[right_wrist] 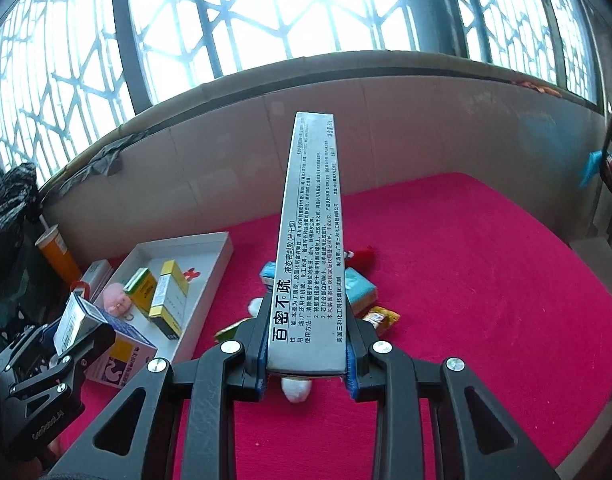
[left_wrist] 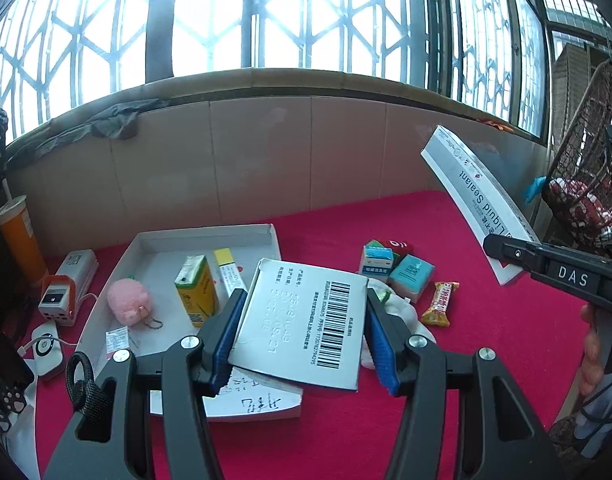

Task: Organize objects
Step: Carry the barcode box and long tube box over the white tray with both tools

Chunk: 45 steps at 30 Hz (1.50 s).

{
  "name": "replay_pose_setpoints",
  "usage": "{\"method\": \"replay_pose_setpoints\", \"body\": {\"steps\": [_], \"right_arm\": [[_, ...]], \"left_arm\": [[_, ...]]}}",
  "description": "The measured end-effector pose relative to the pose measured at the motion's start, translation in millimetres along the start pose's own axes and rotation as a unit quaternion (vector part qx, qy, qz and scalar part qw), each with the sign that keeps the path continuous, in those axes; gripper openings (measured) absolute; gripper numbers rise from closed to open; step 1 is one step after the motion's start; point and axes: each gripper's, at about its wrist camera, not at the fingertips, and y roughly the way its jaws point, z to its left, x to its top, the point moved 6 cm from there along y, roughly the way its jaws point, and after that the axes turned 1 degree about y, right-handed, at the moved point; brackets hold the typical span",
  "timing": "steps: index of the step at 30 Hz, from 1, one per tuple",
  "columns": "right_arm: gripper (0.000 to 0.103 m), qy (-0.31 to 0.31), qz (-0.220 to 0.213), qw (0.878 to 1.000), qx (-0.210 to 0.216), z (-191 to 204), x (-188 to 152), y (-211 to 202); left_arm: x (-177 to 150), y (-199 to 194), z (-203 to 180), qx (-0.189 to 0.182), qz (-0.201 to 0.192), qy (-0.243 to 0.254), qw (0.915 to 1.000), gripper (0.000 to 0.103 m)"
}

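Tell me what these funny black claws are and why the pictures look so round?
A person holds two grabbing tools, each with a camera whose lens bends everything round. One picture looks along the left gripper; its jaws squeeze a white barcode box. The other looks along the right gripper, squeezing a long silver sealant box. Below is a red cloth. On it sits a white tray holding a pink plush toy and a green-yellow carton. Beside it lie a teal box and a snack bar.

Bright daylight through windows fitted with diamond-lattice grilles; tan tiled wall below; red-covered table.
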Motion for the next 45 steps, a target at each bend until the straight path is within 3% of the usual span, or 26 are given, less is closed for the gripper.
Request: {"method": "replay_pose_setpoints", "body": {"steps": [29,45], "right_arm": [[0.030,-0.106,0.033,0.993,0.046,99.1,-8.5,26.3],[0.030,-0.141,0.056,0.986,0.070,148.7,-13.6,52.6]], "left_arm": [[-13.9,-7.4,88.8,0.047,-0.013,-0.086,0.9951,0.056],[-22.0,-17.1,158.6,0.084,-0.028,-0.159,0.9834,0.056]]}}
